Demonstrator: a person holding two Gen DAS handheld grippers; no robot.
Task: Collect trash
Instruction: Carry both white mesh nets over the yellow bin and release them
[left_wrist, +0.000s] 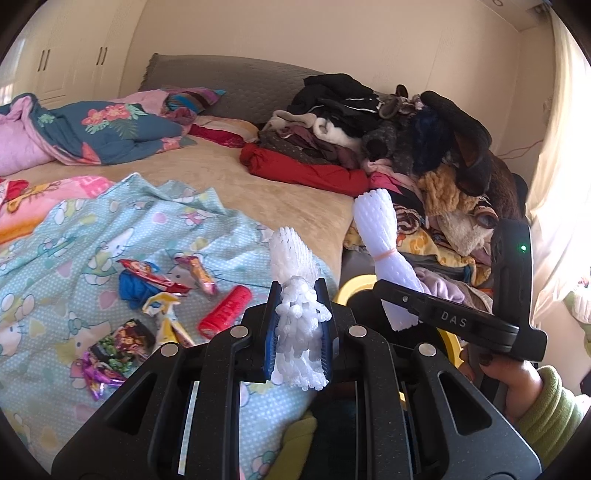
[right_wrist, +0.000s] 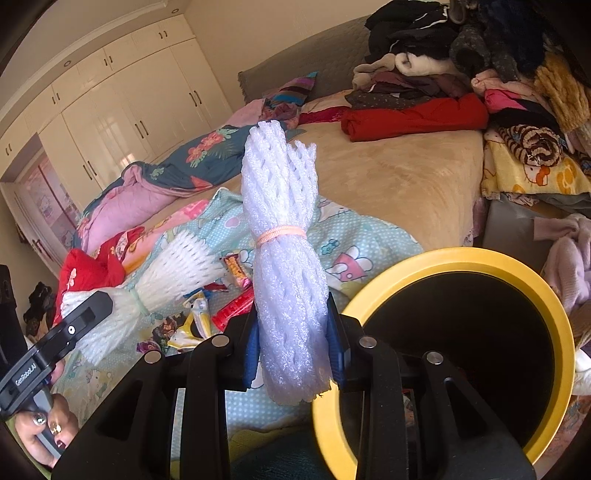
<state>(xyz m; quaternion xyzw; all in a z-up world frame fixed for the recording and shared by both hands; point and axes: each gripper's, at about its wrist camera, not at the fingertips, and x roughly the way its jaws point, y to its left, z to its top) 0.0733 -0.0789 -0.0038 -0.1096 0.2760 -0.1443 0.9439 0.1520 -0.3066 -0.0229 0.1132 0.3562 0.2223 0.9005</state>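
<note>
My left gripper (left_wrist: 298, 295) is shut on a bundle of white foam netting (left_wrist: 295, 258), which stands up between its blue pads. My right gripper (right_wrist: 293, 314) is shut on a second foam net bundle (right_wrist: 280, 206), tied with a pink elastic band and held upright. Each gripper also shows in the other's view: the right gripper (left_wrist: 388, 291) with its bundle (left_wrist: 376, 229), and the left gripper (right_wrist: 98, 306) with its fanned bundle (right_wrist: 173, 273). A yellow-rimmed bin (right_wrist: 443, 254) with a dark inside stands just right of my right gripper. Snack wrappers (left_wrist: 162, 280) and a red tube (left_wrist: 225, 310) lie on the light blue blanket (left_wrist: 92, 236).
The bed (left_wrist: 280, 192) carries folded quilts at the left and a tall pile of clothes (left_wrist: 369, 125) at the right. White wardrobes (right_wrist: 122, 103) line the far wall. A person's hand in a green sleeve (left_wrist: 546, 398) holds the right gripper's handle.
</note>
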